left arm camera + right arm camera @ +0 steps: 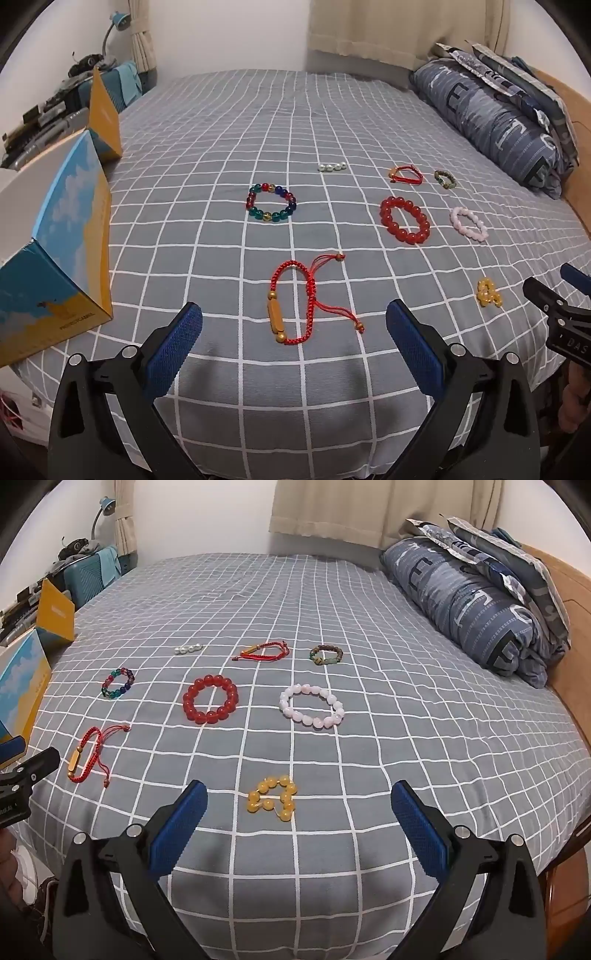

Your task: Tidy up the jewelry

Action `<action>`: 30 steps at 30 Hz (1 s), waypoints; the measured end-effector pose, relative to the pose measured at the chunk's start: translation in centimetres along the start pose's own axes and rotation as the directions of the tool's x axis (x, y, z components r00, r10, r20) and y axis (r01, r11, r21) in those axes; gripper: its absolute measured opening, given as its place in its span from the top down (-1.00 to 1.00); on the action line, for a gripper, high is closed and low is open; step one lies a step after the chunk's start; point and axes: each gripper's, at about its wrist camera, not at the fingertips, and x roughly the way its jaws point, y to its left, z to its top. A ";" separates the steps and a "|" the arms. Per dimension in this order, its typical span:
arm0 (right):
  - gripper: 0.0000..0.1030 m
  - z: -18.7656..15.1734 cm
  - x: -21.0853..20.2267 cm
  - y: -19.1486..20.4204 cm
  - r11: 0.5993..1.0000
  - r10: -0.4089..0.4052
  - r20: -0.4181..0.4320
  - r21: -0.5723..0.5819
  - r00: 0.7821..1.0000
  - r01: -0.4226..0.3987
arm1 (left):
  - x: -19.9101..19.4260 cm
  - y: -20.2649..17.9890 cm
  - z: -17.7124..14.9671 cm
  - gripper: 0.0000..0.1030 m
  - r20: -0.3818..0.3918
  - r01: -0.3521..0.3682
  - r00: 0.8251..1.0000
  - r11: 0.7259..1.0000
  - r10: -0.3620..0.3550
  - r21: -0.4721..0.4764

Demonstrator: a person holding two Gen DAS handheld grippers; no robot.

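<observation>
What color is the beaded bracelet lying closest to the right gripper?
Amber yellow. The beaded bracelet shows best in the right wrist view, just ahead of the right gripper.

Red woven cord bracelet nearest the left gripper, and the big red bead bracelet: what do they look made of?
The red woven cord bracelet looks like matte braided thread with a glossy gold-toned bar, metal or plastic. The big red bead bracelet looks like translucent polished glass, stone or resin, judging by its highlights.
</observation>
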 end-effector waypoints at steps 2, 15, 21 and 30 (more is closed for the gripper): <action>-0.86 0.0 0.0 -0.1 1.000 0.001 0.002 0.000 1.000 -0.001 | 0.1 0.1 0.0 -0.89 -0.005 0.000 1.000 1.000 0.000 0.002; -0.86 -0.1 0.1 -0.2 1.000 0.004 0.009 -0.009 1.000 -0.003 | -0.3 -0.3 -0.3 -0.89 0.009 -0.004 1.000 1.000 0.004 0.021; -0.86 -0.1 0.4 -0.3 1.000 0.009 0.009 -0.013 1.000 -0.009 | -0.2 -0.6 -0.4 -0.89 0.004 -0.003 1.000 1.000 0.003 0.021; -0.86 -0.2 0.8 -0.3 1.000 0.015 -0.003 -0.018 1.000 -0.015 | -0.2 -1.0 -0.5 -0.89 0.007 -0.004 1.000 1.000 0.003 0.013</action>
